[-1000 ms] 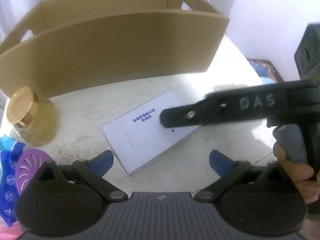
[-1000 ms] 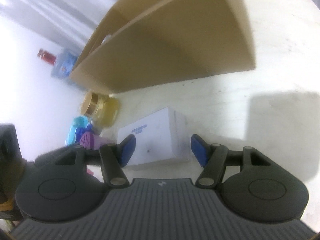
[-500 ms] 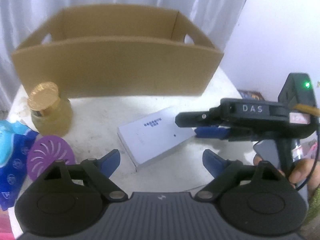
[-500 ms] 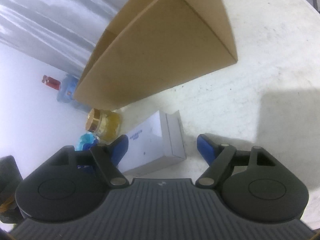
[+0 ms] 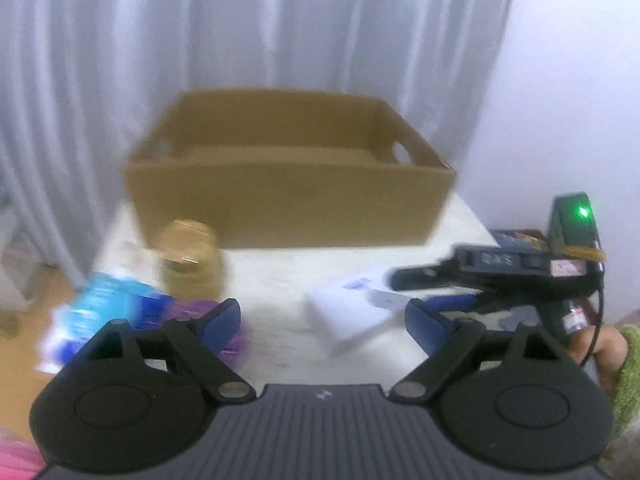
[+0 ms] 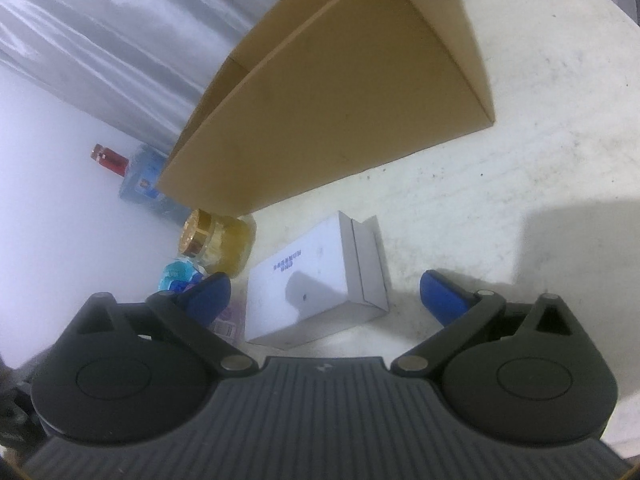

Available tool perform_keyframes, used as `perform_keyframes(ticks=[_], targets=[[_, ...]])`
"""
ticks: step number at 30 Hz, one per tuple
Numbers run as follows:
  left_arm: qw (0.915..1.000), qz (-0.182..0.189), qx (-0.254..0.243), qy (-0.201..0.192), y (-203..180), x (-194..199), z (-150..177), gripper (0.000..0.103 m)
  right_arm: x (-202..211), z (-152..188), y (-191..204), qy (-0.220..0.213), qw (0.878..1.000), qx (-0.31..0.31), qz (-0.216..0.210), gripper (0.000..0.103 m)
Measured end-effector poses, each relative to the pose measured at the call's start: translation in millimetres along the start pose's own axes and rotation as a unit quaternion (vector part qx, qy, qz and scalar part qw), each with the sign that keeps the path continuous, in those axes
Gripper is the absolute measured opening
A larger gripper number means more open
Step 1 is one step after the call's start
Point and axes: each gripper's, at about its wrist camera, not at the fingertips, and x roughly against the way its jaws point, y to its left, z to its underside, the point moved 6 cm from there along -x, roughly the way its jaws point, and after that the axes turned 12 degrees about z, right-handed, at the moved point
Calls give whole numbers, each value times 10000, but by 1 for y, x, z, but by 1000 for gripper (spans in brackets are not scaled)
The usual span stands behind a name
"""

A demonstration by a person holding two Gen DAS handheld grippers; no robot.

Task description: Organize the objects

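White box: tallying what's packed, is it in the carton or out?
Out. The white box lies flat on the table, in front of the cardboard carton.

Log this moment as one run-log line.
right gripper: opening, above white box, not gripping | left gripper: open, empty | cardboard box: behind

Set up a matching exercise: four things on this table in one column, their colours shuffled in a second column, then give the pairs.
Things:
1. open carton
2. flat box
3. jar lid
4. slotted disc

Colours:
A. purple
B. white
C. brown
D. gold

Pairs: 1-C, 2-B, 3-D, 4-A
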Motion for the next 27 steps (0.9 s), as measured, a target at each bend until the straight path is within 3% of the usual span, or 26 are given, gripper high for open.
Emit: perform_keyframes(ticks=[4, 7, 10, 12, 15, 21, 27], targets=[[9970, -738, -120, -220, 36, 55, -7, 91, -1, 1, 5, -32, 9999, 85, 141, 102], [9901, -1362, -218, -273, 64, 95, -7, 94, -2, 3, 10, -44, 9993, 247, 288, 102], [9824, -1860, -134, -138, 89, 112, -1, 95, -4, 5, 12, -40, 9984, 400, 408, 102], [9802, -1980, -9, -49, 96, 108, 5, 95, -4, 5, 13, -52, 9982, 411, 423, 102], [9860, -1664, 4, 66, 84, 80, 13, 94, -3, 6, 13, -79, 9983, 392, 425, 102], [9941, -859, -655, 124, 19, 8, 13, 94, -5, 8, 17, -5, 9968, 571, 555, 102], [9942, -59, -980, 445, -25, -52, 8, 90, -3, 5, 15, 64, 9973, 495, 534, 102]])
